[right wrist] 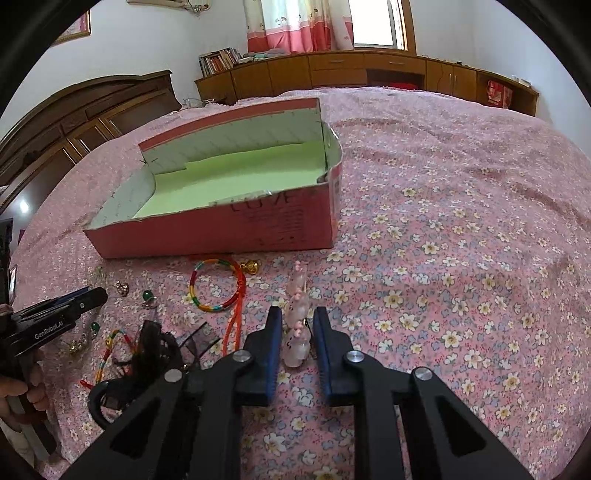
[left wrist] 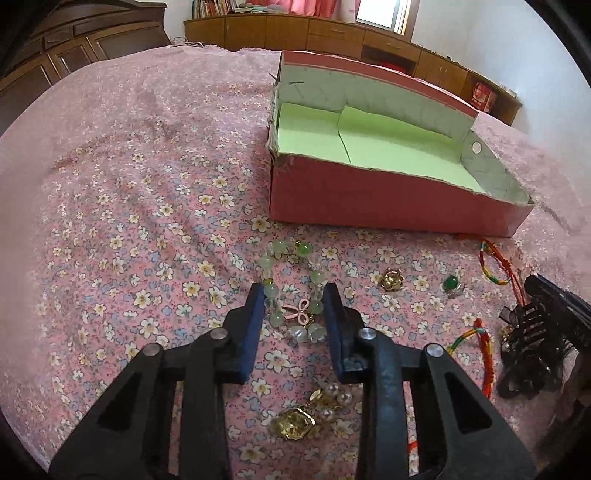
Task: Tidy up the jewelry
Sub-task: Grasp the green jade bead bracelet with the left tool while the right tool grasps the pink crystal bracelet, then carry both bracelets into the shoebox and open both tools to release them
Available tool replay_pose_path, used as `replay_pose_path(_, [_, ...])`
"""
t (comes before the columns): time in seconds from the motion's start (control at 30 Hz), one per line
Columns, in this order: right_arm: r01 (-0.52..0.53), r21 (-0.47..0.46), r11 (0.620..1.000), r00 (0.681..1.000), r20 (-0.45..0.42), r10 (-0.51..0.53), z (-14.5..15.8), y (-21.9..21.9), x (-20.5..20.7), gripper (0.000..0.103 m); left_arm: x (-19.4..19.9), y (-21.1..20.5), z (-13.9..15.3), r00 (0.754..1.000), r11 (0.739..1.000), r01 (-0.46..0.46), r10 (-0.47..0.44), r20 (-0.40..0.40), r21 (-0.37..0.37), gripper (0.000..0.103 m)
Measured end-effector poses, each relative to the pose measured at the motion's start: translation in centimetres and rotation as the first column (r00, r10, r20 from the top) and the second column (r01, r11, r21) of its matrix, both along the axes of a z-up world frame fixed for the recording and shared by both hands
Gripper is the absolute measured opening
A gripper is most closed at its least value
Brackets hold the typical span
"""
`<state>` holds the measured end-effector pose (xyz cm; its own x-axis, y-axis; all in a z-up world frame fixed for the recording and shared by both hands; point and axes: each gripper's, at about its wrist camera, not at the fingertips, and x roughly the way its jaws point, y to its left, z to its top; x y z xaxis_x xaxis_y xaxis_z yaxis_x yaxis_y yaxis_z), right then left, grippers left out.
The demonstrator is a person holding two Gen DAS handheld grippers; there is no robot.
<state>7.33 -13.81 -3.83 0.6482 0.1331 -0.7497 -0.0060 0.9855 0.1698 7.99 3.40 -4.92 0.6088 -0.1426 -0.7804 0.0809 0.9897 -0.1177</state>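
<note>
On floral bedspread [left wrist: 147, 221]: left hand-held gripper [left wrist: 294, 295] pinching green bead bracelet [left wrist: 291, 280]; right hand-held gripper [right wrist: 297, 319] pinching pink bead bracelet [right wrist: 298, 317].

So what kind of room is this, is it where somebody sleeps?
Most likely a bedroom. The jewelry lies on a bed with a pink flowered bedspread, a dark wooden headboard stands at its far end, and low wooden cabinets with books run under a curtained window.

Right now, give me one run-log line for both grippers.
left gripper: around green bead bracelet, grip unclear | right gripper: around pink bead string, grip unclear | box: empty
</note>
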Motion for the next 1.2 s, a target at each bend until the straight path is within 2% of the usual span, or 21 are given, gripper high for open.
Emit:
replay_pose_path(0.6, [-0.013,0.003,1.0,0.995,0.101,0.013,3.6,0.7,-2.6,0.018,-3.4,0.2,4.2,0.997,1.0,0.02,-0.018,0.071,-0.019,0.024])
replay_pose_path(0.9, [-0.027,-0.011,1.0,0.985,0.171,0.028,6.1,1.3,-2.9,0.018,-3.2,-0.5,6.0,0.993,0.999,0.032,-0.03,0.111,-0.01,0.024])
replay_pose_path(1.2, [-0.064,-0.032,0.997,0.976,0.207,0.07,7.7,2.2,-1.4,0.018,-1.4,-1.2,8.4,0.985,0.999,0.05,-0.051,0.163,0.01,0.024])
